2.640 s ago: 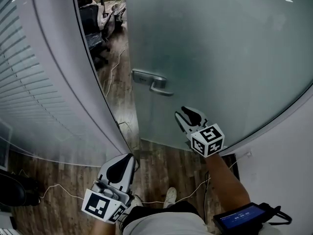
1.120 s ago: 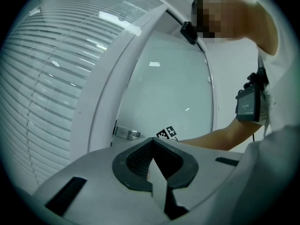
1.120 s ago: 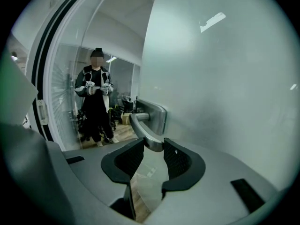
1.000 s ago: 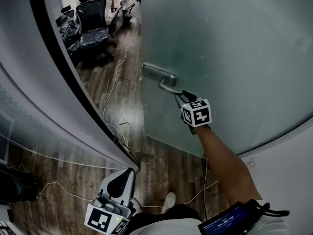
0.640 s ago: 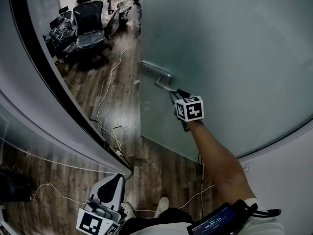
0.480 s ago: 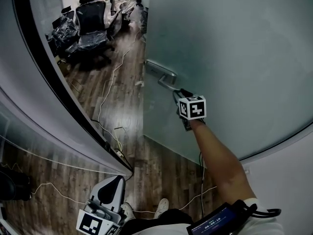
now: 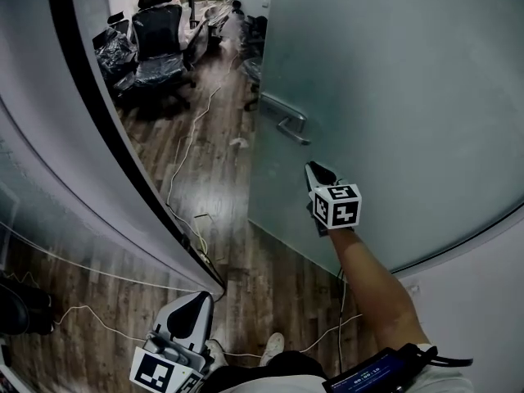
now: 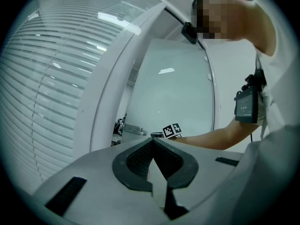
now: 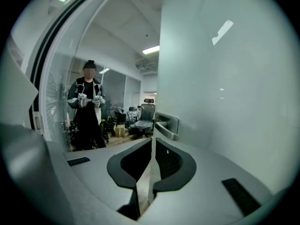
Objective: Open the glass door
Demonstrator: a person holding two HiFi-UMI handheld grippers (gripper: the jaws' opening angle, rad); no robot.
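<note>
The frosted glass door [image 7: 393,97] stands ajar, its metal lever handle [image 7: 292,129] near its free edge. My right gripper [image 7: 316,171] hangs a little below and to the right of the handle, apart from it. Its jaws are closing, with nothing between them. In the right gripper view its tips [image 9: 153,139] meet, and the handle [image 9: 166,128] is just ahead. My left gripper [image 7: 196,305] is low by my body, shut and empty; in the left gripper view its tips [image 8: 152,140] touch, with the handle [image 8: 133,129] far ahead.
A curved glass partition with a black frame [image 7: 106,137] borders the doorway on the left. Beyond it are office chairs [image 7: 160,35] and cables [image 7: 184,150] on the wooden floor. A person [image 9: 88,111] stands behind the glass. A white wall [image 7: 491,301] is at the right.
The door has swung wider open. My right gripper has come off the handle and drawn back, down and to the right. The left gripper has stayed put.
</note>
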